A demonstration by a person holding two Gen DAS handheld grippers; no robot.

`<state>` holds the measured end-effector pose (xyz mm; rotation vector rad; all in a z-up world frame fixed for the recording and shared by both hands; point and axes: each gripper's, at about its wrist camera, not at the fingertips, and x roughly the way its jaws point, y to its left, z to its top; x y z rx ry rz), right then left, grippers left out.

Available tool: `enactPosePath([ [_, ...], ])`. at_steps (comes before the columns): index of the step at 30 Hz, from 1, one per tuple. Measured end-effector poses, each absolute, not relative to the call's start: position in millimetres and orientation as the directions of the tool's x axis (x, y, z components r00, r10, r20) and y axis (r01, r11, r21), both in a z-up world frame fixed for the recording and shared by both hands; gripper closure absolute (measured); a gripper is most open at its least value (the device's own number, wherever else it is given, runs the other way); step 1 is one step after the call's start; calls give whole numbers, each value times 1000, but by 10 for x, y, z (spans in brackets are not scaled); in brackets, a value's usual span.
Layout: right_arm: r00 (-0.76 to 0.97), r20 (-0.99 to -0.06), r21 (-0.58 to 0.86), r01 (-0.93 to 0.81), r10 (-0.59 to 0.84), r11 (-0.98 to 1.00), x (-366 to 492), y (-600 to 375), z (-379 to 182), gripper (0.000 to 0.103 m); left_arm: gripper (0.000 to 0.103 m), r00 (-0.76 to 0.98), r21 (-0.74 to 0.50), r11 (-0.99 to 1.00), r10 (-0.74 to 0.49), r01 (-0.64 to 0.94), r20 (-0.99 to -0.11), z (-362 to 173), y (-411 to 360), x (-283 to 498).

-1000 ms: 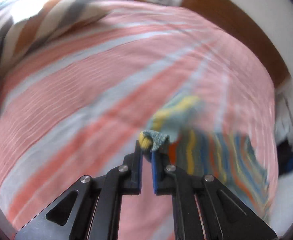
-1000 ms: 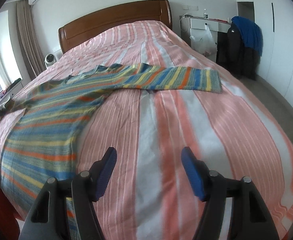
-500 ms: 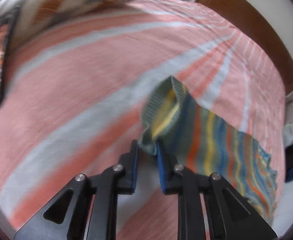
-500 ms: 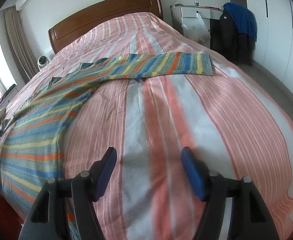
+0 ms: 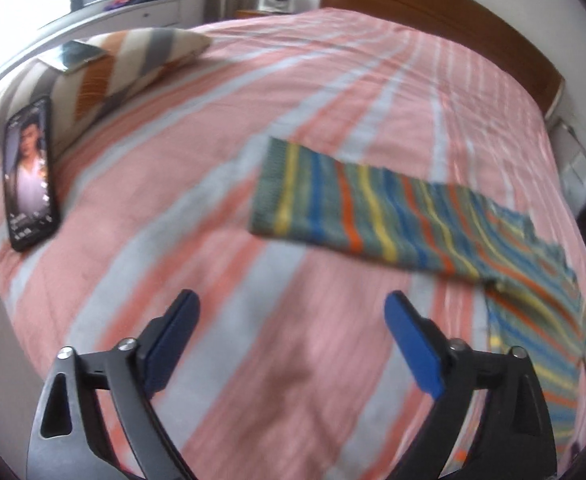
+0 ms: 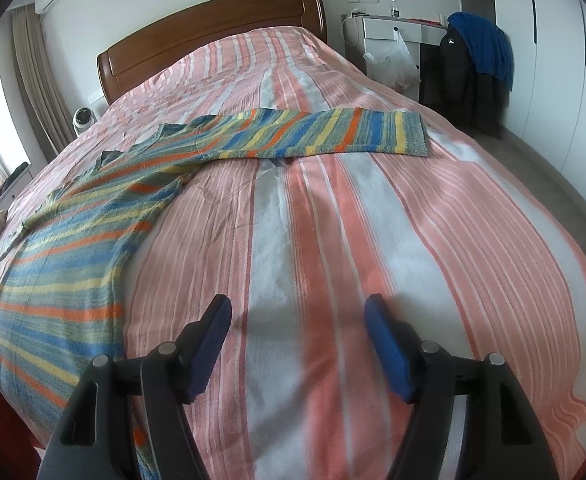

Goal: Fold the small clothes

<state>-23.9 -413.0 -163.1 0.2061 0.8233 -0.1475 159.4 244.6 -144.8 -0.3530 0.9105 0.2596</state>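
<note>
Left tongs opening, empty; right tongs apart, empty.

We can read no text anywhere. The phone lying on the bed shows a lit screen with small white marks near its lower end, too blurred to make out. The black jacket beside the bed bears a small white logo we cannot read.
</note>
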Motion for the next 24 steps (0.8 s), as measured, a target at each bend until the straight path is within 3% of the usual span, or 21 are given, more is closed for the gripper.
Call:
enactPosePath([
  [3,672,-738,123,212,-53,969,-244,-4125,-1608,34,6,530,-169,918,51,-358,-847,-1642,2383,1648],
  [8,679,-734,118,159,-22,980,-146,-4154,-1333,34,6,379,13,965,115,-261,-918,-1761,2159,1664],
  [11,699,-715,60,56,4,997,99,-4191,-900,34,7,447,-95,984,-19,-147,-895,-1318,1999,1708],
  [15,699,-712,17,-69,61,997,751,-4229,-445,29,5,535,-115,990,-140,81,-833,-696,1517,2358],
  [18,664,-737,35,-150,127,988,1514,-4167,-324,29,5,485,-124,966,-221,225,-846,-704,1125,3012],
  [20,611,-772,64,-202,176,977,2041,-4068,-400,29,6,427,-93,961,-200,260,-882,-897,864,3496],
  [24,498,-839,103,-252,220,962,2946,-3827,-741,29,13,426,84,948,-58,307,-903,-1238,511,4045],
])
